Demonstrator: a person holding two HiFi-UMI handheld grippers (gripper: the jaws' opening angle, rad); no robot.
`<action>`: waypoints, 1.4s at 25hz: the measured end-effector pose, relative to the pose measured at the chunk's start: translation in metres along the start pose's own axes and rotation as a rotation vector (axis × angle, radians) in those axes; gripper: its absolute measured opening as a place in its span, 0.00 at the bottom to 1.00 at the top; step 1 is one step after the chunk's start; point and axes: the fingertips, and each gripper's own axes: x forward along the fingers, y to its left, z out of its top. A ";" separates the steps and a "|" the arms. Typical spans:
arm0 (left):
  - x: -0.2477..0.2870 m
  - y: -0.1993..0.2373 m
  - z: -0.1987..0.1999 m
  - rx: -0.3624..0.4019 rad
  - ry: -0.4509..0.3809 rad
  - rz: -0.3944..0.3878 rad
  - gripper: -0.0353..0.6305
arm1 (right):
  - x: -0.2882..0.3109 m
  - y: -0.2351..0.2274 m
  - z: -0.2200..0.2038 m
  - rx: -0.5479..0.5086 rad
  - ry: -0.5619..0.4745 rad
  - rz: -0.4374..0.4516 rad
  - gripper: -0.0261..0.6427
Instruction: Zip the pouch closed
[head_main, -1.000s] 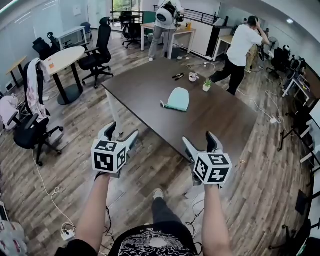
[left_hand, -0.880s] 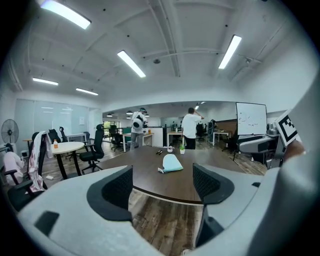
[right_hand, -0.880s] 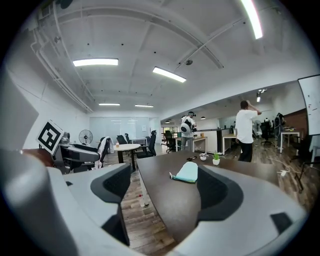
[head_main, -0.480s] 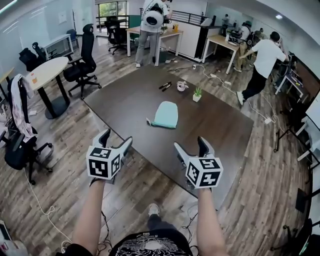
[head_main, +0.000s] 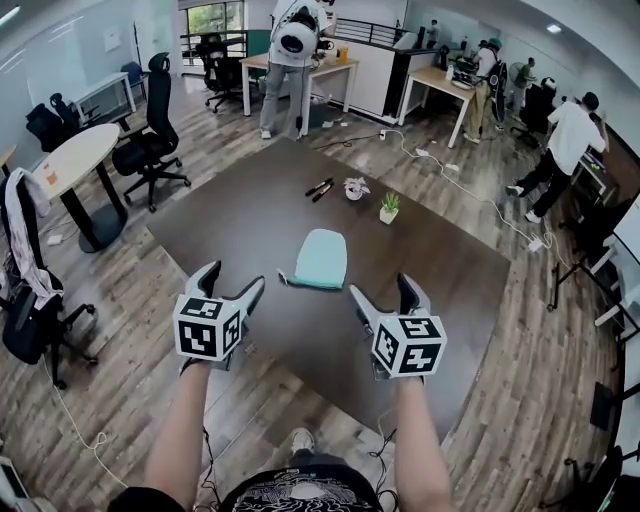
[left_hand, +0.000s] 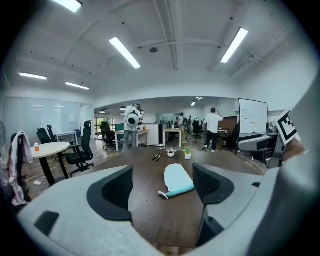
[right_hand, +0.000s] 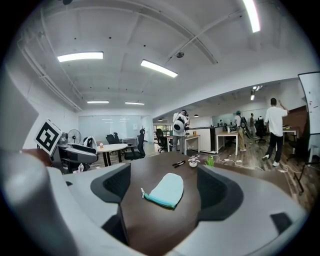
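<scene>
Beyond the left hand-held gripper (head_main: 234, 276) and right one (head_main: 382, 286), both released, an office table (head_main: 250, 220) bears the pouch (head_main: 322, 258).

No words, numbers or brand names can be read. Only black-and-white square marker patterns are carried on the cubes of the left gripper (head_main: 234, 276) and the right gripper (head_main: 380, 286). A pale print is seen on the person's black shirt (head_main: 300, 492) but cannot be made out, and the marks on the whiteboard (left_hand: 252, 116) are too faint to be read
</scene>
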 end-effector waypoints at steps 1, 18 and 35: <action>0.008 0.002 0.003 -0.001 0.001 0.000 0.57 | 0.007 -0.004 0.002 0.001 0.001 -0.001 0.63; 0.107 0.014 0.035 0.042 0.026 -0.026 0.57 | 0.079 -0.070 0.010 0.053 0.002 -0.043 0.63; 0.173 0.024 0.059 0.092 0.003 -0.202 0.57 | 0.093 -0.084 0.013 0.085 -0.025 -0.212 0.63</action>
